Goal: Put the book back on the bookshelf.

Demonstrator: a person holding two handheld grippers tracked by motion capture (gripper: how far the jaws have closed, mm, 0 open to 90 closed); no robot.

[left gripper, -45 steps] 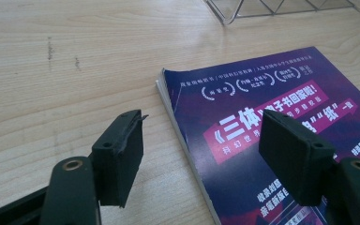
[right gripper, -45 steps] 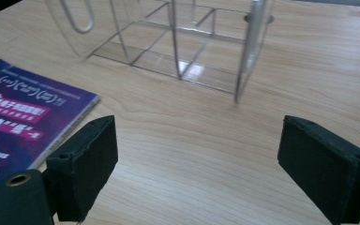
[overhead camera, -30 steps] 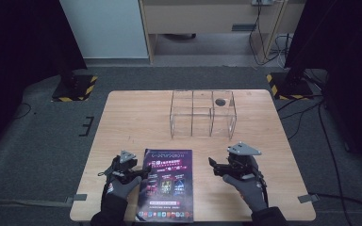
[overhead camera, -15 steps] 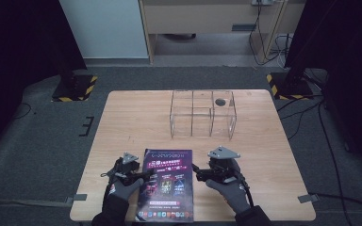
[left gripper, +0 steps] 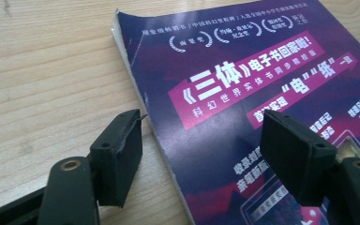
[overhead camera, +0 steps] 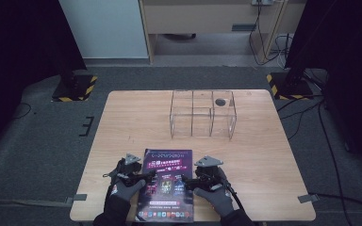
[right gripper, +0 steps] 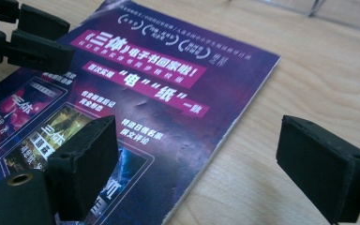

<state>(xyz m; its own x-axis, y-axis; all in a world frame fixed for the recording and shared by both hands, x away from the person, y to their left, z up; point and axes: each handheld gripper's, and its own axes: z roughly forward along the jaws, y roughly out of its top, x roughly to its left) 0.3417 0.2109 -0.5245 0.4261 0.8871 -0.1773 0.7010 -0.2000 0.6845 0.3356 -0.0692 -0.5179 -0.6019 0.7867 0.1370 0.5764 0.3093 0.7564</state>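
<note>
Between both claws lies book [overhead camera: 166, 183], long side pointing away; left claw [overhead camera: 143, 177] and right claw [overhead camera: 190, 182] wide apart, straddling its side edges.

both gloved hands come in from the bottom of the high view, held low and close together. the left claw [overhead camera: 143, 177] points toward the right claw [overhead camera: 188, 181], and each has its jaws standing apart with nothing gripped between them
</note>
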